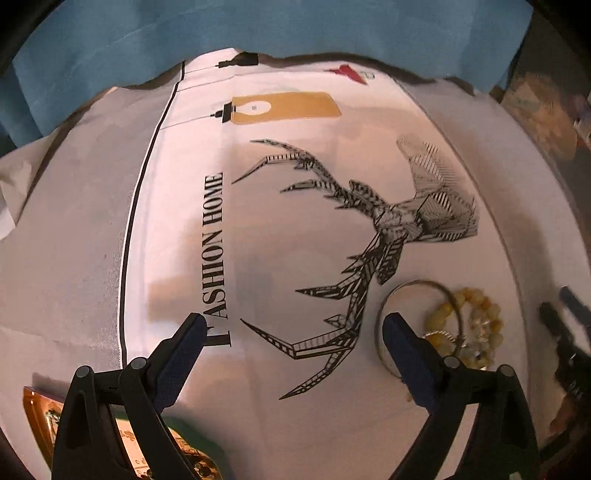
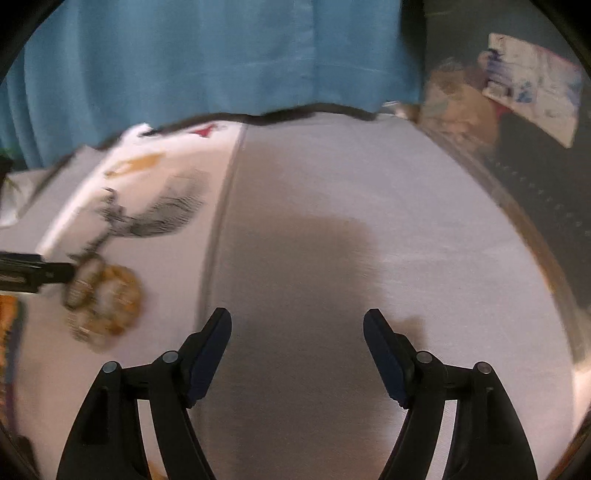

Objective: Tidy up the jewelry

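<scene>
A thin metal bangle [image 1: 417, 284] lies on the printed tablecloth [image 1: 295, 240], overlapping a heap of yellow bead bracelets [image 1: 480, 306]. My left gripper [image 1: 294, 321] hangs open just above the cloth. Its right finger [image 1: 402, 343] sits over the bangle's left rim, and nothing is between the jaws. In the right wrist view the same bracelets [image 2: 110, 295] are blurred at the left, with a left-gripper finger [image 2: 55, 273] reaching them. My right gripper [image 2: 297, 315] stands open over plain grey cloth, to the right of the jewelry. It appears as a dark blur [image 1: 561, 308] in the left wrist view.
An orange-edged patterned box [image 1: 40, 410] lies at the lower left, partly hidden behind my left gripper. A blue curtain [image 1: 295, 26] hangs behind the table's far edge. Past the cloth's right edge lie a dark surface [image 2: 535, 184] and cluttered papers [image 2: 532, 85].
</scene>
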### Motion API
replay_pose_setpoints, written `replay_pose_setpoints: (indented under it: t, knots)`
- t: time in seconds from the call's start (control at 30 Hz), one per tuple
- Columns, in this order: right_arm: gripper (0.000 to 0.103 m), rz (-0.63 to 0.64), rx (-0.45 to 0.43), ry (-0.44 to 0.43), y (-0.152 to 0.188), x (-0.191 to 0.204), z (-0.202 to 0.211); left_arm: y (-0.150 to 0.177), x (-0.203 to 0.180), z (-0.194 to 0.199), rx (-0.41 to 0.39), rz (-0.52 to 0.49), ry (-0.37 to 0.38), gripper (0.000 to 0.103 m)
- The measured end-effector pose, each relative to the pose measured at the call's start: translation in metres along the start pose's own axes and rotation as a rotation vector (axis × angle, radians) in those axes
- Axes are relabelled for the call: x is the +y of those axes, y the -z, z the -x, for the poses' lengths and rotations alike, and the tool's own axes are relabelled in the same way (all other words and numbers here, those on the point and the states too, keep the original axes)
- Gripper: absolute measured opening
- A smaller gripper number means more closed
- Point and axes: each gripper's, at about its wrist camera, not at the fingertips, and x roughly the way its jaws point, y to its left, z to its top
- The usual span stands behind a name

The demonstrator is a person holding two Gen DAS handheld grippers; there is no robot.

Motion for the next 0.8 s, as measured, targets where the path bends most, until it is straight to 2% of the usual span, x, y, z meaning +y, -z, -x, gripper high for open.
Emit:
replay_pose_setpoints:
  t: [0.1, 0.23, 0.3, 0.37, 0.43, 0.47, 0.67, 0.8]
  knots:
    - [0.075, 0.053, 0.009, -0.112, -0.015, 0.035, -0.01, -0.003, -0.002, 0.002, -0.008, -0.001, 0.003, 0.095]
    - [0.075, 0.118, 0.019, -0.114, -0.019, 0.061, -0.022, -0.006, -0.007, -0.006, 0.013, -0.032, -0.02, 0.095]
    - [0.075, 0.138, 0.008, -0.143, -0.023, 0.075, -0.028, -0.006, -0.006, -0.013, 0.026, -0.027, -0.031, 0.095]
    - [0.075, 0.146, 0.027, -0.116, -0.024, 0.078, -0.031, -0.005, -0.005, -0.013, 0.019, -0.023, -0.037, 0.095]
    - [0.075, 0.137, 0.029, -0.123, -0.024, 0.078, -0.029, -0.005, -0.005, -0.008, 0.006, -0.026, -0.015, 0.095]
    - [0.075, 0.108, 0.017, -0.166, -0.025, 0.075, -0.026, -0.005, -0.005, -0.006, 0.001, -0.026, -0.013, 0.095]
    - [0.075, 0.131, 0.033, -0.135, -0.023, 0.079, -0.035, -0.007, 0.0, -0.013, 0.011, -0.015, -0.031, 0.096]
    - [0.076, 0.123, 0.028, -0.051, -0.022, 0.068, -0.038, -0.006, 0.007, -0.016, 0.007, -0.009, -0.055, 0.098]
